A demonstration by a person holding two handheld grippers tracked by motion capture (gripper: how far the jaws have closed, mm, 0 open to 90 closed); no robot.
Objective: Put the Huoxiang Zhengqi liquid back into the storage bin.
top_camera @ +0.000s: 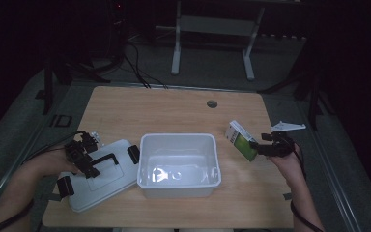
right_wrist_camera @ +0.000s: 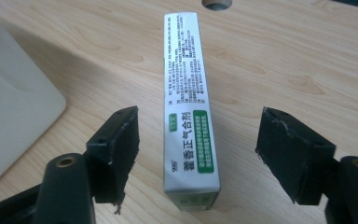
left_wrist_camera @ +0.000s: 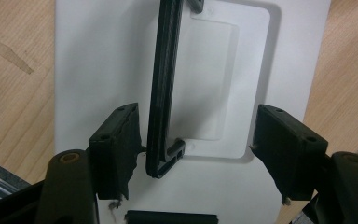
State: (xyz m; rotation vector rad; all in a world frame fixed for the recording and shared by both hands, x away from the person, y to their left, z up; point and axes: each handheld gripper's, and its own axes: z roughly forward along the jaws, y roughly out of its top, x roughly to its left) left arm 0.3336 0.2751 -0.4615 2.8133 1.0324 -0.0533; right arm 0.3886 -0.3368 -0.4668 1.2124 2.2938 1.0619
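Observation:
A white lid (top_camera: pixel 107 178) with a black handle (top_camera: pixel 107 158) lies flat at the table's left. My left gripper (top_camera: pixel 88 164) hovers over it, open, its jaws straddling the near end of the handle (left_wrist_camera: pixel 163 93) without touching the lid (left_wrist_camera: pixel 98 60). An open white bin (top_camera: pixel 178 166) stands in the middle. To its right a green and white carton (top_camera: pixel 240 140) stands on edge. My right gripper (top_camera: pixel 259 148) is open, its jaws on either side of the carton's (right_wrist_camera: pixel 190 121) near end with gaps on both sides.
A round grommet hole (top_camera: pixel 212 103) sits in the wooden tabletop (top_camera: pixel 174 108) at the back. A black clip (top_camera: pixel 133 153) is on the lid's edge beside the bin. The bin's corner (right_wrist_camera: pixel 9 116) shows left of the carton. Dark floor and a stand's legs lie beyond.

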